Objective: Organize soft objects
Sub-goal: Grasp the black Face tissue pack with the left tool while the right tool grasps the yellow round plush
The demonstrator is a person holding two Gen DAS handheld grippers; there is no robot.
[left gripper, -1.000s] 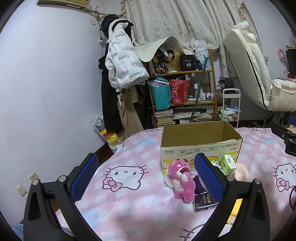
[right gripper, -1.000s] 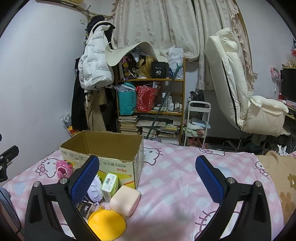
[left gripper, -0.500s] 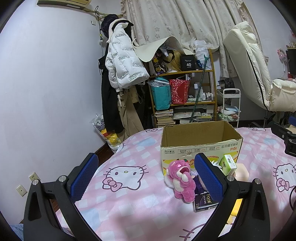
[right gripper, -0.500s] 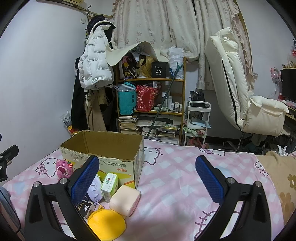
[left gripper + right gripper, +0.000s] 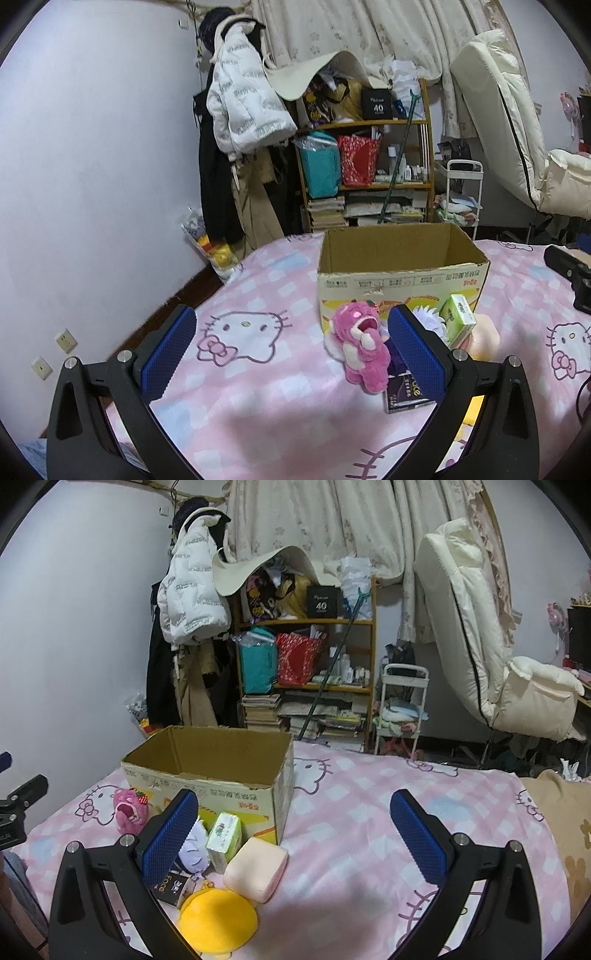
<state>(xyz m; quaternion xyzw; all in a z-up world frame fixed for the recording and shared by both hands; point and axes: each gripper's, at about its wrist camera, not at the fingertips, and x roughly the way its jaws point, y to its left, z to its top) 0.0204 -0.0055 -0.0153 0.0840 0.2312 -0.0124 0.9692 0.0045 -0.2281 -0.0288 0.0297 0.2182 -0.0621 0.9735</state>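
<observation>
On the bed (image 5: 369, 812), under a pink-and-white check cover printed with Hello Kitty faces, sit all task items. Largest: open cardboard box (image 5: 221, 771), upright, nothing visible inside; red print runs along its front wall but is too small to read.

In front of the box, a cluster:
- yellow round cushion (image 5: 218, 919), nearest the right wrist camera.
- peach foam block (image 5: 256, 867), touching the cushion's far edge.
- pink plush bear (image 5: 360, 345), upright, just left of the cluster, close to the box front.
- white-lilac plush (image 5: 194, 849), partly hidden behind the right gripper's left pad.
- green-and-white tissue pack (image 5: 224, 830), leaning against the box front; label not legible.
- dark packet reading "Face" (image 5: 406, 391), flat on the cover beside the bear.

Left gripper (image 5: 293, 350): jaws spread wide, nothing held, above the cover with the bear just inside its right pad.
Right gripper (image 5: 293, 834): jaws spread wide, nothing held, above bare cover to the right of the box.

Background shelf (image 5: 306, 657): black box marked "40" (image 5: 322, 602).
</observation>
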